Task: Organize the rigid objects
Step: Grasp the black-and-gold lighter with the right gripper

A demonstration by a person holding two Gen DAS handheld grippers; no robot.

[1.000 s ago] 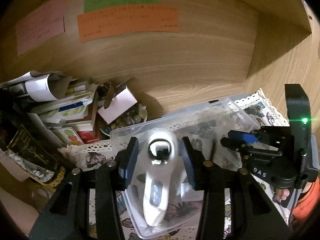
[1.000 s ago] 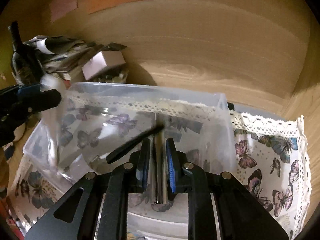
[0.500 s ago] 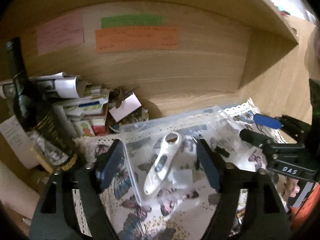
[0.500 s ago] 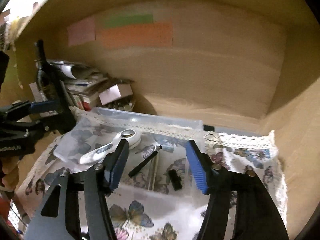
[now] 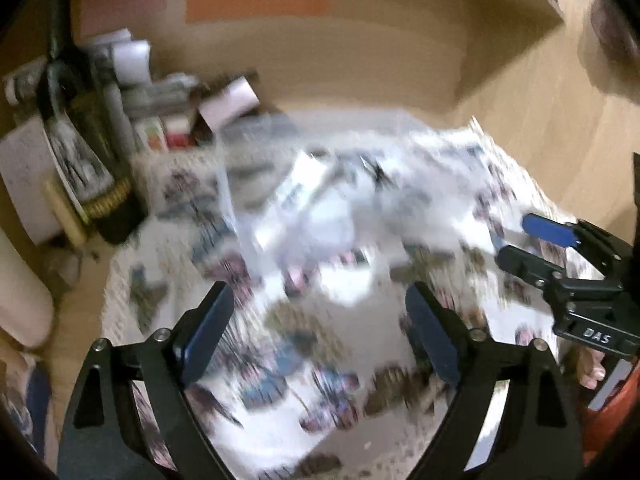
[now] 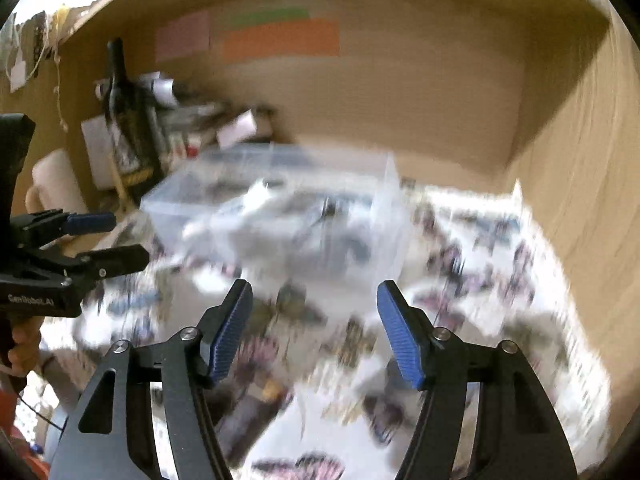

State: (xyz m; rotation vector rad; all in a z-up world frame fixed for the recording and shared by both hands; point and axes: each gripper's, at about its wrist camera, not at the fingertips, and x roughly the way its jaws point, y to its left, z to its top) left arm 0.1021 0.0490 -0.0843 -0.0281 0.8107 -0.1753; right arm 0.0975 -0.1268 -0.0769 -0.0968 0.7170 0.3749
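A clear plastic box [image 6: 280, 208] stands on the butterfly-print cloth [image 6: 480, 264] near the back of the wooden alcove; it also shows in the left wrist view [image 5: 320, 184]. Both views are motion-blurred. Inside it lie a white handheld device [image 5: 304, 184] and some small dark items [image 6: 328, 208]. My left gripper [image 5: 320, 332] is open and empty, held back from the box. My right gripper [image 6: 314, 328] is open and empty, also short of the box. Each gripper shows in the other's view, the right one [image 5: 536, 240] and the left one [image 6: 100, 240].
A dark bottle [image 6: 128, 128] stands at the back left beside stacked papers, boxes and a small white card [image 5: 232, 104]. Coloured paper notes [image 6: 280, 38] are stuck on the back wall. The alcove's right wooden wall [image 6: 580, 160] is close. A pale roll [image 5: 20, 300] lies at far left.
Both grippers let go of items in the box, opened, and pulled back and up away from it. The white device and the dark items stay inside the box.
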